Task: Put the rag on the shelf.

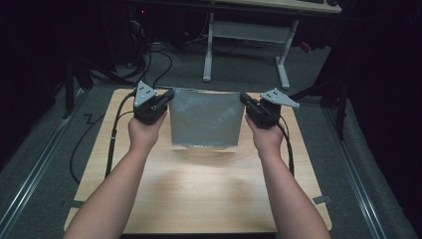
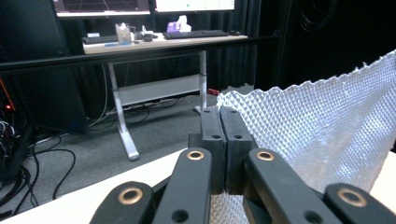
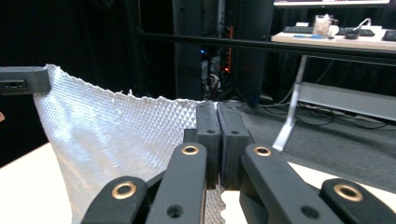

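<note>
Silvery, diamond-embossed, perhaps foil sheet [image 1: 204,119] between two clamped grippers

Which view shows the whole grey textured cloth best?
The high view: the cloth hangs there full-width between the left gripper and right gripper, clear of the table. Each gripper view gives one pinched corner and its quilted weave.

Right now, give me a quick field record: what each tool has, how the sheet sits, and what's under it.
left tool: shut on the sheet's upper left corner
right tool: shut on the sheet's upper right corner
sheet: silvery, embossed diamond texture, stretched between both tools
sheet position: hanging, lower edge off the table, shadow beneath it
table: light wood top
background: desk with a keyboard behind the table
</note>
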Demonstrator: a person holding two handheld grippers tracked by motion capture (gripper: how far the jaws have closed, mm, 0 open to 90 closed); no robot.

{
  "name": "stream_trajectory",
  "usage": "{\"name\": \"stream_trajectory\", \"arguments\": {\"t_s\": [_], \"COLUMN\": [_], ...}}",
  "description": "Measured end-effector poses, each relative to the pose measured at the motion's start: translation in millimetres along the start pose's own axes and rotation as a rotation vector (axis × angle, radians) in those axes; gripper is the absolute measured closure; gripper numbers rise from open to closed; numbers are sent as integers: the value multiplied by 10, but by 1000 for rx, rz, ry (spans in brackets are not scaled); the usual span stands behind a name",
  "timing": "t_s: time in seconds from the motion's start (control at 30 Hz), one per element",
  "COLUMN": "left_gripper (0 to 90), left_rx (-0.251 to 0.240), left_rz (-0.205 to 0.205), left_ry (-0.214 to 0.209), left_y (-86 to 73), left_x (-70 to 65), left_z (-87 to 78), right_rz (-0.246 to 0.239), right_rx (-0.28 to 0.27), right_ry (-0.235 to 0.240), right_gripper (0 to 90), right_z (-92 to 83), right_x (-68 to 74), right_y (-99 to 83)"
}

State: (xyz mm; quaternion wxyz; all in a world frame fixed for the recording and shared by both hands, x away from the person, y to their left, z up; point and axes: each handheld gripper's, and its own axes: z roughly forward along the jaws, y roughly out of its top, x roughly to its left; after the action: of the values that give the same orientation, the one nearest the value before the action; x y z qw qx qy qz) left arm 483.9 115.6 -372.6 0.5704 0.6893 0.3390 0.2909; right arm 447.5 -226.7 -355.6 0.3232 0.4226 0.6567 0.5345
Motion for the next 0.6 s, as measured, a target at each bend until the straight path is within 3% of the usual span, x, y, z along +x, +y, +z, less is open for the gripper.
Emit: {"name": "stream_trajectory", "arguments": {"t_s": [0.1, 0.23, 0.43, 0.6], "left_gripper": [899, 899, 899, 899], "left_rx": [5, 59, 135, 173], "left_rz": [-20, -31, -82, -120], "left_ry": [0, 2, -27, -53], "left_y": [-14, -82, -239, -393], "left_x": [32, 69, 152, 184], "left_z": [95, 241, 381, 401], "right_rz": [-5, -5, 9, 21], "right_rx": [14, 43, 119, 161], "right_ry": [-13, -29, -25, -13], "right_gripper": [894, 894, 894, 894], "right_z": [83, 211, 375, 445], "right_x": [-60, -124, -221, -250], "right_y": [26, 5, -138, -290]}}
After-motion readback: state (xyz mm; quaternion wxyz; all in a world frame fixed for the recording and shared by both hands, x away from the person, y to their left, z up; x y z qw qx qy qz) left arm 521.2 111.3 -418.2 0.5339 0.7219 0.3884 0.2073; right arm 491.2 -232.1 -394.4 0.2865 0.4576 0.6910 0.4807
